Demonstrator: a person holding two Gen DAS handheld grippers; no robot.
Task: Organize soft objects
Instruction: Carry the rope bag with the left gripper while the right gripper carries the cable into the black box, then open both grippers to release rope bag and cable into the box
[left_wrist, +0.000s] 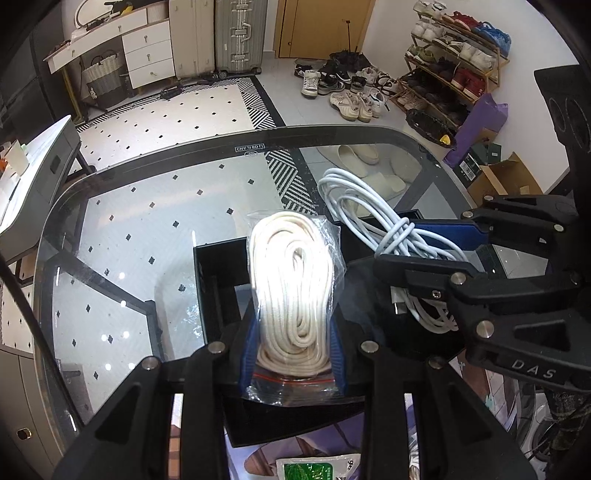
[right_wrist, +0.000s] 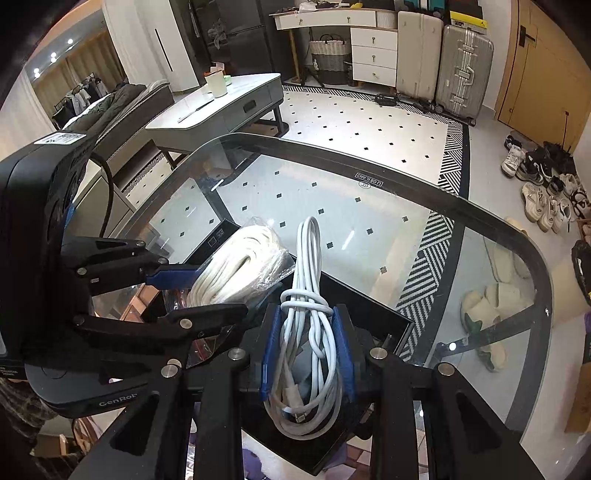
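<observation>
My left gripper (left_wrist: 293, 325) is shut on a coil of cream rope in a clear zip bag (left_wrist: 291, 288), held upright between the blue pads. Below it an open black box (left_wrist: 207, 266) rests on the glass table (left_wrist: 147, 206). On the right, my right gripper (left_wrist: 402, 240) is shut on a bundle of white charging cable (left_wrist: 354, 199) over the same box. In the right wrist view the right gripper (right_wrist: 306, 314) clamps the cable bundle (right_wrist: 308, 258) above the black box (right_wrist: 365, 299). The left gripper (right_wrist: 221, 291) holds the bagged rope (right_wrist: 240, 262) close beside it.
The glass table's dark curved rim (right_wrist: 369, 162) runs beyond the box. A green packet (left_wrist: 306, 469) lies below the left gripper. Slippers (right_wrist: 491, 306) show through the glass. A white low table (right_wrist: 221, 107), suitcases (left_wrist: 218, 33) and a shoe rack (left_wrist: 454, 62) stand around the room.
</observation>
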